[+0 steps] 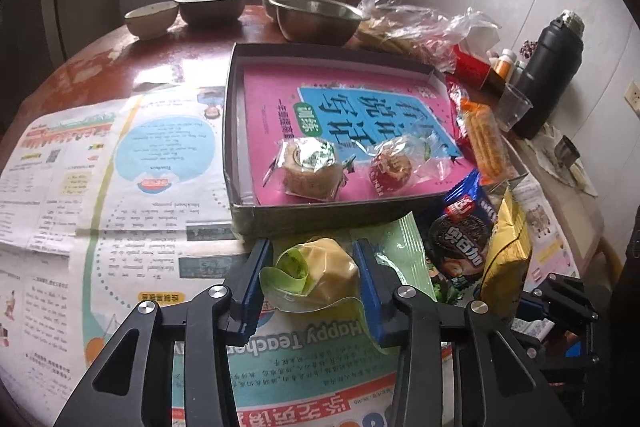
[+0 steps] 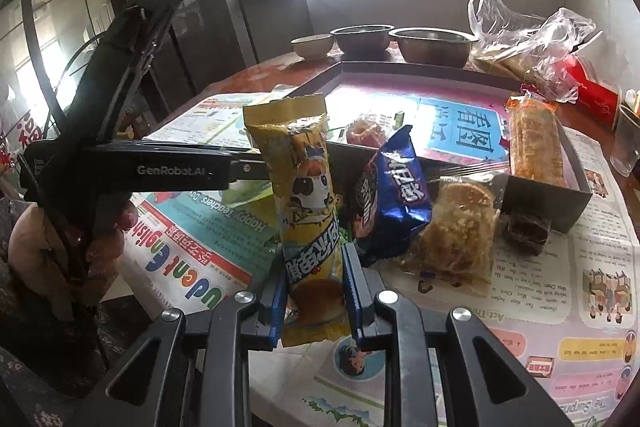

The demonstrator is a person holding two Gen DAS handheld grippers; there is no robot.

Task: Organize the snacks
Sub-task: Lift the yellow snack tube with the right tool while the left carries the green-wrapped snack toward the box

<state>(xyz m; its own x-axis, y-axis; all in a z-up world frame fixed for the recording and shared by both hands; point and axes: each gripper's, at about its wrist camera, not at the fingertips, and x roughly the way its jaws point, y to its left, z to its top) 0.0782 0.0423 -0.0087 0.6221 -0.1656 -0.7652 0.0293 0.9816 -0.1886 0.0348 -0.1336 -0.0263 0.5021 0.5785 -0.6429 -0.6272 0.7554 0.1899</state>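
A shallow dark box point(image 1: 240, 203) lined with a pink book holds two wrapped cakes, one pale point(image 1: 310, 167) and one red point(image 1: 390, 169). My left gripper point(image 1: 314, 267) is shut on a yellow pastry in a green wrapper point(image 1: 320, 267), just in front of the box's near wall. My right gripper point(image 2: 314, 291) is shut on a tall yellow snack packet point(image 2: 308, 211) and holds it upright. The same packet shows in the left wrist view point(image 1: 506, 251). A blue cookie packet point(image 2: 394, 191), a crumbly cake point(image 2: 456, 227) and a dark wrapped sweet point(image 2: 524, 231) lie before the box point(image 2: 576, 205). An orange biscuit pack point(image 2: 534, 143) leans on its rim.
Newspaper point(image 1: 120, 187) covers the round wooden table. Metal bowls point(image 1: 316, 17) and a ceramic bowl point(image 1: 150, 19) stand at the back. A plastic bag point(image 1: 420, 23), a plastic cup point(image 1: 512, 107) and a black flask point(image 1: 548, 75) are at the right. The left gripper's handle point(image 2: 132, 163) crosses the right wrist view.
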